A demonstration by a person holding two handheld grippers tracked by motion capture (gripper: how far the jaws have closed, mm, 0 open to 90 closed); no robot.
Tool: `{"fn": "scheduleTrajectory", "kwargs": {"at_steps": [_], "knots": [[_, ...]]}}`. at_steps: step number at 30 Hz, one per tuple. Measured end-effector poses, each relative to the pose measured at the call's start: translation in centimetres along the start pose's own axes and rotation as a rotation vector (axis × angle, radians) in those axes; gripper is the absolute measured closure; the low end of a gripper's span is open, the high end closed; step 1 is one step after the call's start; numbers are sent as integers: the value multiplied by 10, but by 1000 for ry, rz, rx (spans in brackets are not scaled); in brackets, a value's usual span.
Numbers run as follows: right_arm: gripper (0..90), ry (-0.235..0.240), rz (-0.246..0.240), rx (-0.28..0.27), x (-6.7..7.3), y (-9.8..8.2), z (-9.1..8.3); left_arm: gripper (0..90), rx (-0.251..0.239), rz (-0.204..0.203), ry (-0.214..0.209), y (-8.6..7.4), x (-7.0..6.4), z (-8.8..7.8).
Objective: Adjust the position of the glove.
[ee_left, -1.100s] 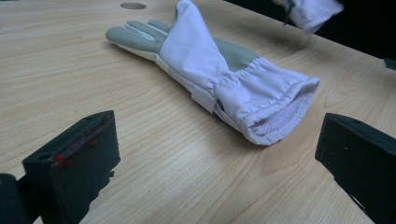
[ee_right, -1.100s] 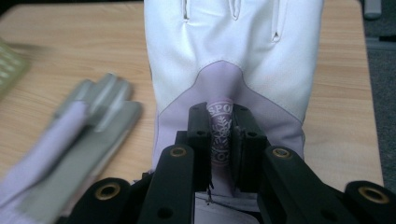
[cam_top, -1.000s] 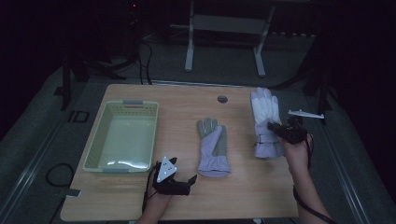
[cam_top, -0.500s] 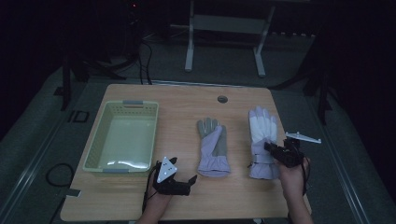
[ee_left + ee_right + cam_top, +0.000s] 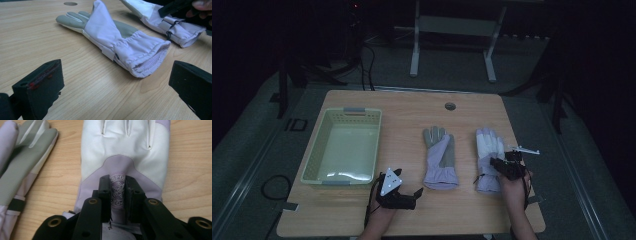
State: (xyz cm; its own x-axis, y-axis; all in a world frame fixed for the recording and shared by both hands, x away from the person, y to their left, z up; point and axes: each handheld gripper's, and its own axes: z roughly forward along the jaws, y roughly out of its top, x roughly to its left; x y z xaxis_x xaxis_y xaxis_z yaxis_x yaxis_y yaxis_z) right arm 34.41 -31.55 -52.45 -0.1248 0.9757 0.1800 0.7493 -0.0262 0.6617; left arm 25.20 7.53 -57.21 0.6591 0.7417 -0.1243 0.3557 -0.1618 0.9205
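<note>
Right gripper (image 5: 117, 192) jaws pinch a fold of the right glove (image 5: 488, 150), just easing open; left gripper (image 5: 404, 195) jaws apart, empty. Two gloves, one basket (image 5: 319, 160); second glove (image 5: 439, 157) untouched. Right glove now lies nearer the table's front edge than before.

Table (image 5: 412, 107): lying at centre, holding everything.
Basket (image 5: 319, 150): sitting at nine o'clock on the table.
Middle glove (image 5: 439, 157): lying at centre, fingers pointing to twelve o'clock.
Right glove (image 5: 488, 150): lying at three o'clock, just beside the middle glove.
Left gripper (image 5: 414, 192): resting at seven o'clock.
Right gripper (image 5: 494, 164): sitting on the right glove's cuff end, at four o'clock.
Table hole (image 5: 450, 106): lying at twelve o'clock.
</note>
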Motion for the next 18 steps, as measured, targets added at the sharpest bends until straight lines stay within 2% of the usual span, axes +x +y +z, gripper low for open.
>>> {"fn": "scheduleTrajectory", "kwargs": {"at_steps": [4, 6, 9, 13, 15, 18], "knots": [[726, -9, -10, 10, 1, 0, 5, 0, 1, 0, -1, 0, 0, 0], [663, -9, -20, 11, 1, 1, 6, 0, 0, 1, -1, 0, 0, 0], [633, 10, -16, 9, -1, 3, 4, 0, 1, 0, -2, 0, 0, 0], [550, 66, -116, 2, -11, 15, -5, 0, 0, -2, -4, 0, 0, 0], [516, 112, -149, 11, -16, 18, -9, 0, 0, -3, -5, 0, 1, 0], [489, 145, -245, 20, -23, 22, -15, 0, 0, -4, -5, 0, 1, 0]]}}
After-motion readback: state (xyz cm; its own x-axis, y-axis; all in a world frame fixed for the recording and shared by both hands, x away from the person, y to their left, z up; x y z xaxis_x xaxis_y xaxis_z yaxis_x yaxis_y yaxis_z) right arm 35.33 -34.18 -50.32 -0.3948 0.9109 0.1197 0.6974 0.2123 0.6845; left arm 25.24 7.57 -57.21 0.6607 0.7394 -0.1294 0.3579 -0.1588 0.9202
